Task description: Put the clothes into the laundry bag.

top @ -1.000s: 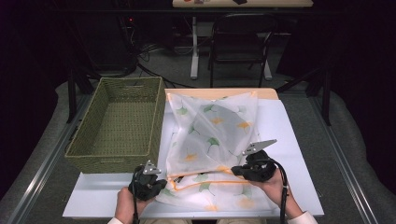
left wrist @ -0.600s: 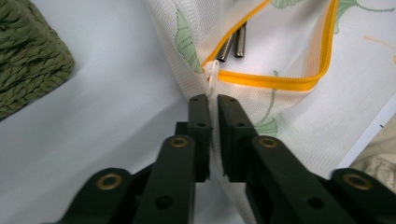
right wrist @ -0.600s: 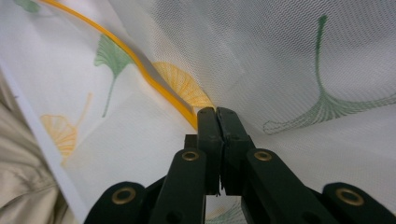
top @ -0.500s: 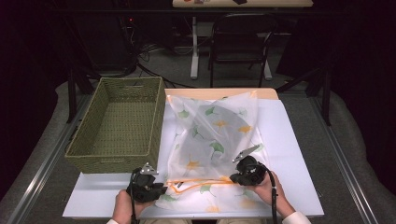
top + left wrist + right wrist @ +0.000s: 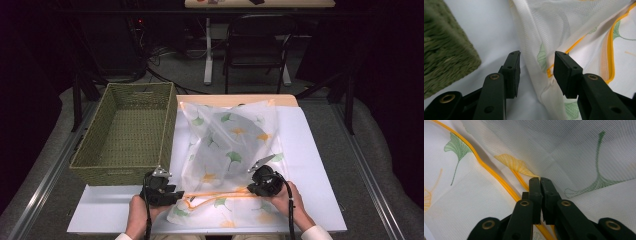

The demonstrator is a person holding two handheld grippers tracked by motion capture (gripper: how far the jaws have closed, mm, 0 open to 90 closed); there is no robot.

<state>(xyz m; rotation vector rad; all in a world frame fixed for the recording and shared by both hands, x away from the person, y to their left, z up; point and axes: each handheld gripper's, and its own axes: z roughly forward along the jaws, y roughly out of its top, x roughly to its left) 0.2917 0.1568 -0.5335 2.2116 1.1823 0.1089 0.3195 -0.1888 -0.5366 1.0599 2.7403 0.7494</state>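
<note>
A white mesh bag [image 5: 230,145] printed with green and yellow leaves, edged in orange trim [image 5: 489,171], lies on the white board [image 5: 310,165]. My left gripper [image 5: 175,192] sits at the bag's near left corner. Its jaws have just been opening, and in the left gripper view [image 5: 536,56] the bag's edge [image 5: 541,57] hangs loose between the pads, which do not press on it. My right gripper [image 5: 252,187] rests low at the near right of the bag. In the right gripper view [image 5: 539,180] its jaws are shut, pinching a fold of the mesh [image 5: 549,147].
A green woven basket [image 5: 125,135] stands left of the bag, its corner [image 5: 444,50] close to my left gripper. Bare white board lies to the right of the bag. A chair [image 5: 255,45] and table legs stand beyond the table's far edge.
My left gripper's jaws have opened and let go of the bag's edge. My right gripper has come down toward the board, and the lifted mesh layer has sunk with it.
</note>
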